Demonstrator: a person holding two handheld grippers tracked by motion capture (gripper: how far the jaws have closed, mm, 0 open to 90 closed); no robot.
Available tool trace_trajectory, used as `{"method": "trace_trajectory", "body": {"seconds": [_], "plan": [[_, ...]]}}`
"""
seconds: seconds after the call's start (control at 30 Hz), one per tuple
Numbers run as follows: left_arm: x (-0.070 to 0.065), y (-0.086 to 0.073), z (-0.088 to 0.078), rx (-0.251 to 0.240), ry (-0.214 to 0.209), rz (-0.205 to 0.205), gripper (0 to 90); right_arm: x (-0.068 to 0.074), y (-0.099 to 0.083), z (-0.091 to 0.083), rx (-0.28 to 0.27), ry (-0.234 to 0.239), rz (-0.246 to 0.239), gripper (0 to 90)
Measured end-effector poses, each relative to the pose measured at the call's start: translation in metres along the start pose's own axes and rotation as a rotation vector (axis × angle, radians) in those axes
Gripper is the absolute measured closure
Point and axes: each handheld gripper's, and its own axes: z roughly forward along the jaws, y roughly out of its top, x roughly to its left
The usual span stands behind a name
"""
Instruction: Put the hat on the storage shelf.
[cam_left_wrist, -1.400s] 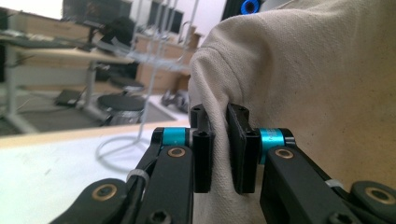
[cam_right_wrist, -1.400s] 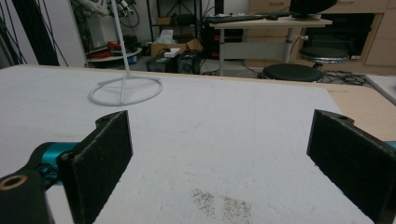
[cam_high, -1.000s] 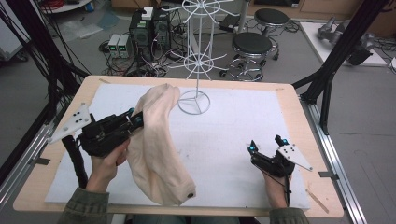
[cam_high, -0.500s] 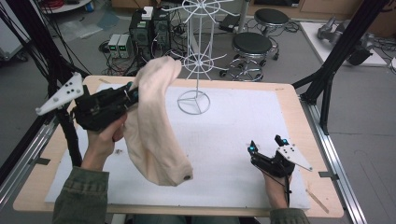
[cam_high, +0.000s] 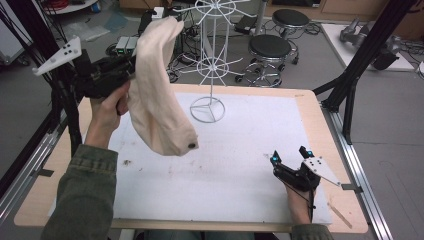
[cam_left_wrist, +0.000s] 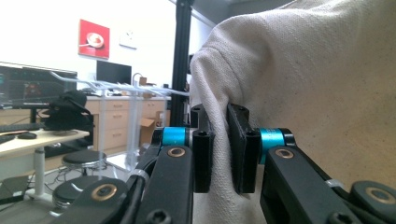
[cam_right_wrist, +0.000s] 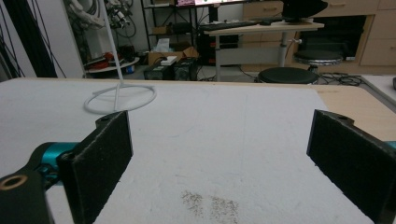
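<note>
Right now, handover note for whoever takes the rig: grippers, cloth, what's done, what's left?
Left gripper: fingers shut on a fold of the cream cloth, held high above the table's left rear, beside the white wire rack.
Right gripper: open, holding nothing, low over the white mat at front right.
Done: cloth is gripped and fully off the mat, hanging free.
Left: probably bring the cloth onto the rack's arms; nothing hangs on the rack yet. The right gripper could steady the hanging end.
</note>
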Motion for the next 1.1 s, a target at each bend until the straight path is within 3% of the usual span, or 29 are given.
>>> {"method": "trace_trajectory", "body": {"seconds": [0.23, 0.37, 0.5, 0.67, 1.1], "plan": [[0.027, 0.011, 0.009, -0.014, 0.02, -0.013, 80.6, -0.006, -0.001, -0.006, -0.009, -0.017, 0.023, 5.9], [0.035, 0.016, 0.011, -0.032, 0.015, -0.021, 80.6, -0.009, -0.001, -0.008, -0.017, -0.02, 0.023, 5.9], [0.047, 0.022, 0.013, -0.061, 0.047, -0.005, 80.6, -0.009, -0.001, -0.008, -0.012, -0.015, 0.026, 5.9], [0.063, 0.027, 0.018, -0.047, 0.096, 0.01, 80.7, -0.006, -0.001, -0.008, -0.013, -0.01, 0.008, 5.9], [0.082, 0.047, 0.045, -0.088, 0.121, -0.025, 80.7, -0.009, 0.0, -0.013, -0.027, -0.012, -0.003, 5.9]]}}
